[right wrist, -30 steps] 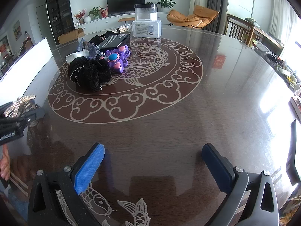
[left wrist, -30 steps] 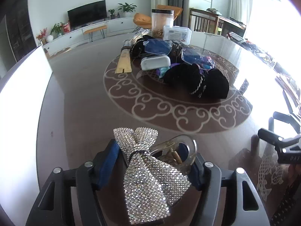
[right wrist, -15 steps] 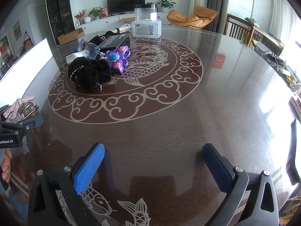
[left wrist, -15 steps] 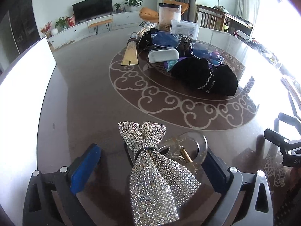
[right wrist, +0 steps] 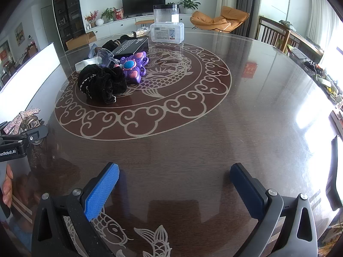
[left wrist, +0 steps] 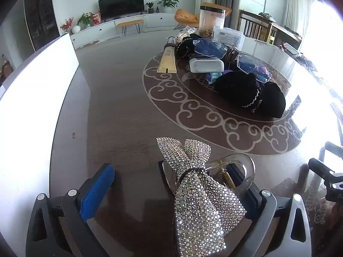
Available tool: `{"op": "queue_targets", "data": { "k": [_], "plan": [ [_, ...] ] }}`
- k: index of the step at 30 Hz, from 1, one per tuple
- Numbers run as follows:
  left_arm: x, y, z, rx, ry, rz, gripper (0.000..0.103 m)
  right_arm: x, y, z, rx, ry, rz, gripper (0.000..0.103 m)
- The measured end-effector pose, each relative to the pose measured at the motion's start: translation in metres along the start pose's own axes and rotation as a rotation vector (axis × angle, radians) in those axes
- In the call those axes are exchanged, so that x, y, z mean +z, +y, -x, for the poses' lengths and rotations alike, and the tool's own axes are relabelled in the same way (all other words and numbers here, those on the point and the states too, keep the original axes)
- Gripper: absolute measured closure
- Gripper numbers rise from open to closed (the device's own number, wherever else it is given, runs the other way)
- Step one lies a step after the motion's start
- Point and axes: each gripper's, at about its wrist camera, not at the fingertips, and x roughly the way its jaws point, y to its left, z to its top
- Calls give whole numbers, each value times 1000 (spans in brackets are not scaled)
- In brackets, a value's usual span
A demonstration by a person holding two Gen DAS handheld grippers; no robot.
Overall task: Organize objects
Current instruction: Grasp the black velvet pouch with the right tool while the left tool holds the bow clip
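We are resting the silver rhinestone bow hair clip [left wrist: 199, 194] near the bench's [left wrist: 120, 115] edge, apart from the clutter, left tool [left wrist: 173, 189] spread wide around it, right tool [right wrist: 173, 184] wide and empty.

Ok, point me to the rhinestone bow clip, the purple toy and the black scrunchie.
rhinestone bow clip [left wrist: 201, 201], left wrist view, on the bow's lower wing.
purple toy [right wrist: 134, 67], right wrist view, beside its blue centre.
black scrunchie [right wrist: 103, 83], right wrist view, mid-fabric.

A glossy dark round table [right wrist: 246, 111] carries a black velvet pouch [right wrist: 103, 83] and purple toy [right wrist: 134, 66].
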Motion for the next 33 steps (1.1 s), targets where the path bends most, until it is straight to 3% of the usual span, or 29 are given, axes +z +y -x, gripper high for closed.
{"op": "queue_targets", "data": {
  "k": [3,4,5,8,10,12,15,20,22,24,25,27,31,32,33],
  "plan": [
    [0,0,0,0,0,0,0,5,-2,2,44,4,-58,0],
    [0,0,0,0,0,0,0,13,-2,4,154,-22,-108,0],
    [0,0,0,0,0,0,0,21,1,5,207,-41,-117,0],
    [0,0,0,0,0,1,0,63,30,-8,252,-57,-24,0],
    [0,0,0,-2,0,1,0,91,57,-29,292,-14,70,10],
    [0,1,0,-5,3,-2,0,102,77,-43,303,15,144,41],
    [-7,5,5,-5,10,-1,0,105,93,-55,326,103,185,48],
    [-22,14,17,-2,7,24,0,63,84,-22,456,260,168,47],
    [-25,16,20,-22,2,36,0,53,77,-12,449,296,153,39],
    [-27,18,22,-48,-5,45,0,50,72,-1,415,278,162,19],
    [-28,19,24,-66,-9,49,0,51,72,4,401,259,182,16],
    [-27,19,25,-94,-11,47,0,56,80,11,379,223,260,14],
    [-18,10,24,-99,-35,8,0,59,105,12,416,225,405,14],
    [-16,8,23,-86,-41,-9,0,56,115,9,400,222,465,24],
    [-14,4,21,-74,-56,-34,2,53,120,6,388,227,497,52]
  ]
}}
